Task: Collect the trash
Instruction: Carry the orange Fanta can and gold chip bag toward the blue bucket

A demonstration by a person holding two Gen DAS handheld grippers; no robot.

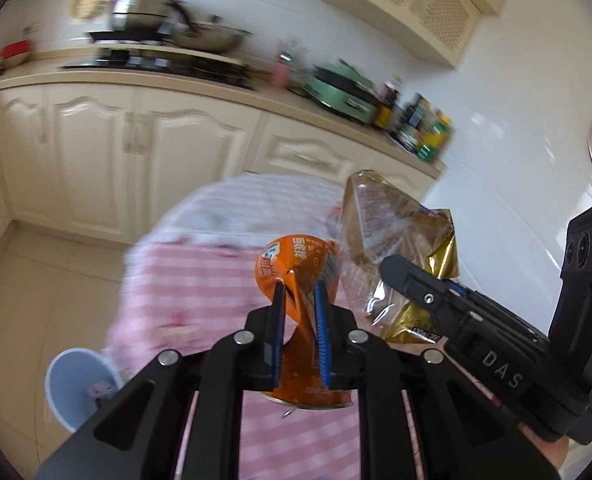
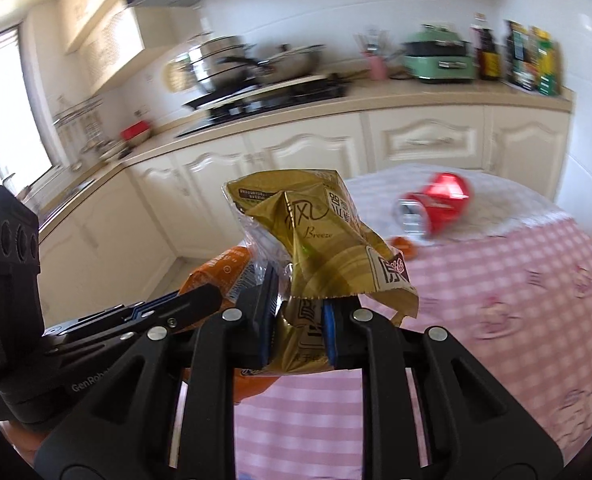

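Now both loads aloft: left tongs (image 1: 301,292) pinch crushed orange drink can (image 1: 296,268), right tongs (image 2: 299,300) clamp crinkled gold foil wrapper (image 2: 316,232); keep both squeezed, carry clear of pink checked tabletop (image 2: 496,280)

My left hand-held gripper (image 1: 300,292) is black with silver rivets and blue ribbed pads; my right hand-held gripper (image 2: 296,312) matches, its body lettered "DAS".

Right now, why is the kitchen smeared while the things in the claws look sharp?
Left wrist view: orange can crisp, stove pots streaked by motion blur. Right wrist view: gold wrapper sharp, red can smeared, window glaring white; the fisheye bends the counter.
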